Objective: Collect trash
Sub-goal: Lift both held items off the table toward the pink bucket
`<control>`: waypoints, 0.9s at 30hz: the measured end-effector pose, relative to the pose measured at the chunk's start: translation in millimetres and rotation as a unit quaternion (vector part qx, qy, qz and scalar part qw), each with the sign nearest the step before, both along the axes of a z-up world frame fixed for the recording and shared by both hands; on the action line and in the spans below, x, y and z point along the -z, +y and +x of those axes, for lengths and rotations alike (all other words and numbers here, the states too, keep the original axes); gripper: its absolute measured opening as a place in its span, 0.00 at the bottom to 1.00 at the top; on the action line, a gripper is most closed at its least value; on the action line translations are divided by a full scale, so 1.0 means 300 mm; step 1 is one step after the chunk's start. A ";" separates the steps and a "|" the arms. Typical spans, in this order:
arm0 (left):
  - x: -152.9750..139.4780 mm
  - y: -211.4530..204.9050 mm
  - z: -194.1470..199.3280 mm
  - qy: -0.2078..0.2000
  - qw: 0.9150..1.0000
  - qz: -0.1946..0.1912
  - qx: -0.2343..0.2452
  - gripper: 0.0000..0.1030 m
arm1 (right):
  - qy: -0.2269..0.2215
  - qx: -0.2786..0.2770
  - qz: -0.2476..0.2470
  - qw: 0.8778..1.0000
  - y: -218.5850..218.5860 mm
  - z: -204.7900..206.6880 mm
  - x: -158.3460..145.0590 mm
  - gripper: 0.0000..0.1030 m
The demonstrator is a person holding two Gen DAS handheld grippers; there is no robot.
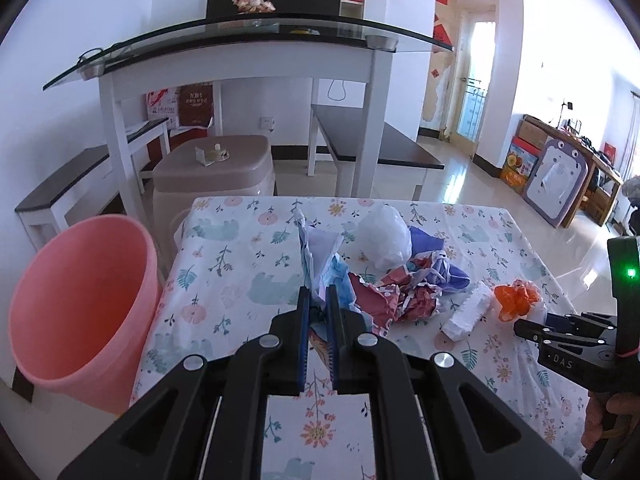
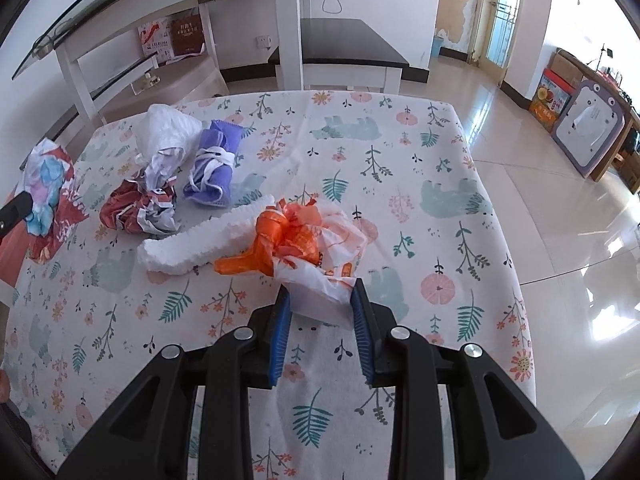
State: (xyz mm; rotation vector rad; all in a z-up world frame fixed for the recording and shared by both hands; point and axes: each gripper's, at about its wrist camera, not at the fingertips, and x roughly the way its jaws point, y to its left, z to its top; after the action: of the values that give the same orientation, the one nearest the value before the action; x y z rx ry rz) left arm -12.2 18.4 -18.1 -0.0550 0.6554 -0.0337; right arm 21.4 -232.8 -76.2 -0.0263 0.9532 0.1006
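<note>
Nearby, pink bin (beside table); foam strip touches orange bag.

The worktop is covered with a matt printed cloth, a little wrinkled. On it lie crumpled glossy paper, a rough white foam piece, a thin shiny orange and white plastic bag and a soft purple cloth. The pink bin is smooth plastic, the floor glossy tile.

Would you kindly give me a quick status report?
Left claw shut on paper scrap. Right claw shut on orange-white bag. Pink bin unobstructed.
</note>
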 end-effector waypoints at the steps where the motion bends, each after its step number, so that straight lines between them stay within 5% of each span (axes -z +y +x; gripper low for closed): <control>1: 0.001 -0.003 0.003 0.000 1.000 0.000 0.002 0.07 | 0.001 0.000 -0.001 1.000 0.000 0.003 0.001 0.29; 10: -0.010 -0.009 0.010 -0.002 1.000 -0.004 0.004 0.07 | 0.000 0.003 0.007 1.000 -0.002 0.000 -0.003 0.29; 27: -0.074 0.017 -0.100 -0.030 0.999 -0.029 0.007 0.07 | -0.094 -0.054 0.053 0.993 0.078 -0.178 -0.160 0.29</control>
State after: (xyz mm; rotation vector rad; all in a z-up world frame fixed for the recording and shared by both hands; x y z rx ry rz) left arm -42.1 23.5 4.3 -0.1050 0.5952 -0.0686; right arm -31.8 -209.4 -28.1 0.0098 0.7574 0.2442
